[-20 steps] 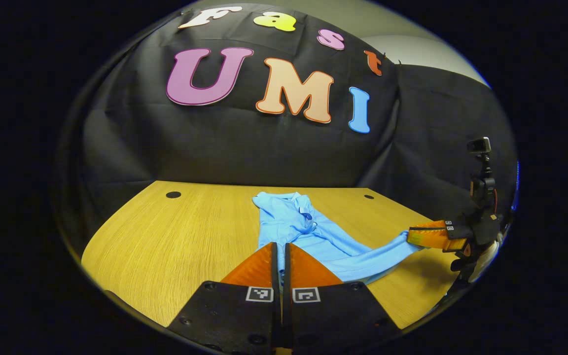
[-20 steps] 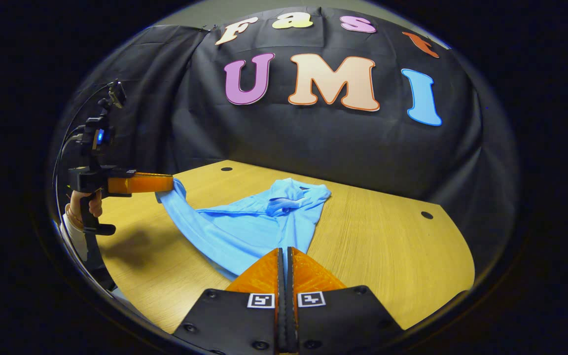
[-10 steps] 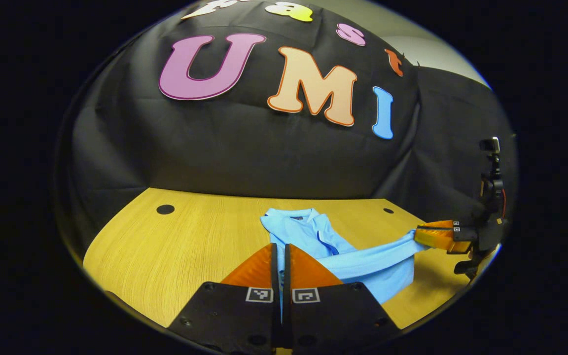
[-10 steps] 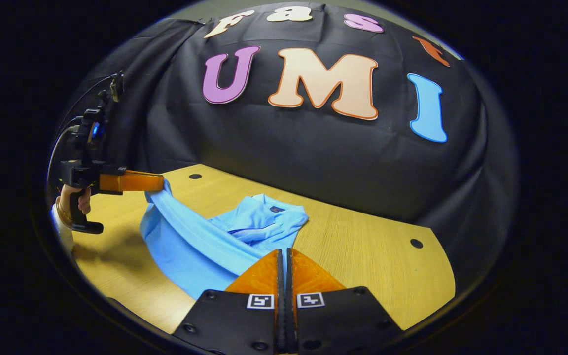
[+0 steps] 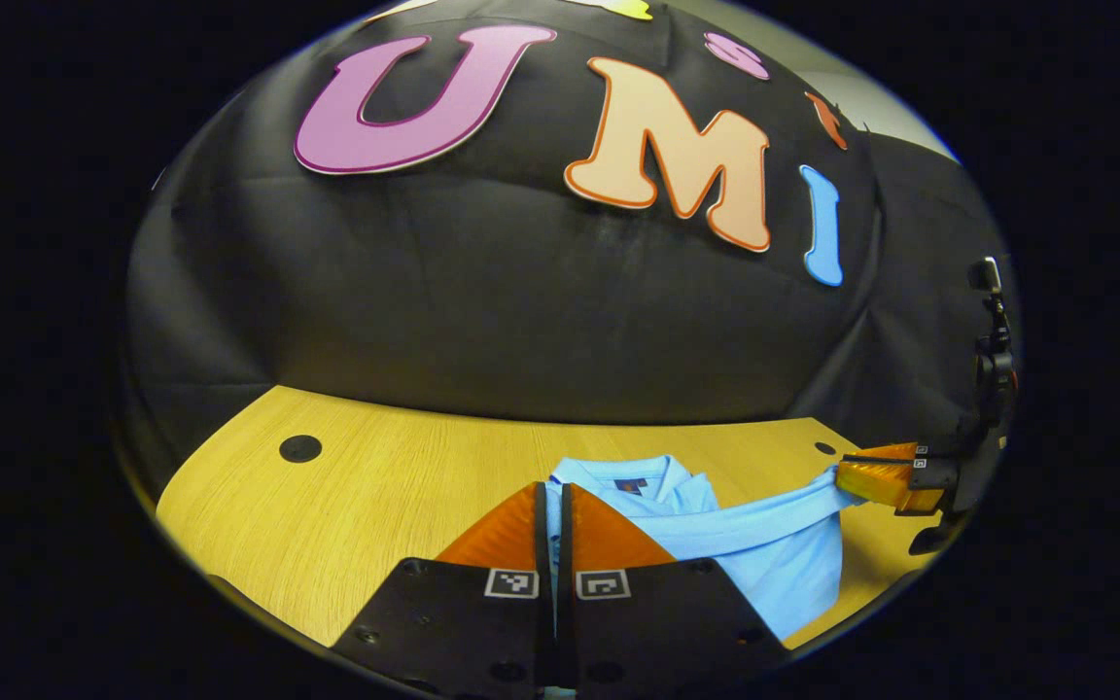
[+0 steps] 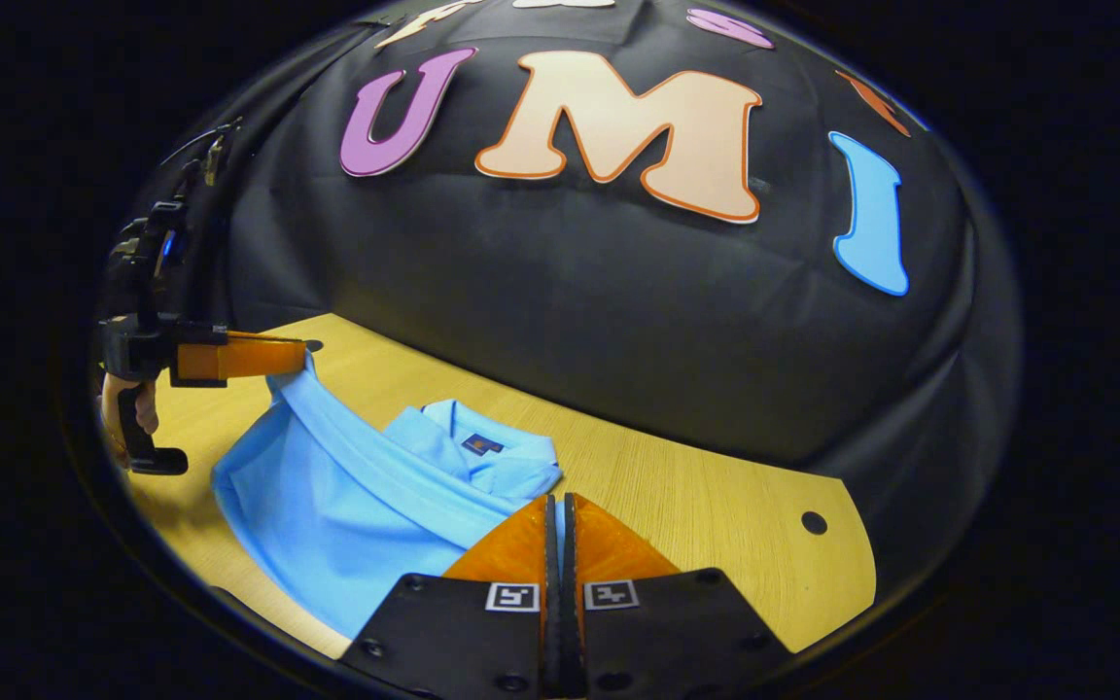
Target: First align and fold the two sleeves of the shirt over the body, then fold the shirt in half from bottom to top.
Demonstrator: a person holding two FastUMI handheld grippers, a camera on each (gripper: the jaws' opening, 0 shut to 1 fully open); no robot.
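Moved: since a second ago my two grippers have carried the shirt's [image 6: 327, 496] lower edge up toward its collar [image 6: 487, 452]; the collar now sits just ahead of my fingers in both views, and the booth wall looms larger
Shirt: light blue, lying on the wooden table [image 5: 395, 486], doubled over itself, with a taut band of cloth stretched across it just below the collar
Left gripper [image 5: 552, 515]: fingers pressed together on the blue cloth, a thin strip of it showing in the slit between them; in the right gripper view it [image 6: 302, 355] hangs left of the collar, lifting a corner of cloth off the table
Right gripper [image 6: 556, 530]: fingers closed on the shirt's edge, just right of the collar
My hand [image 6: 122, 413]: wrapped on the left gripper's handle, left of the shirt
Table holes: one [image 5: 299, 448] well left of the collar, one [image 6: 814, 522] well right of it
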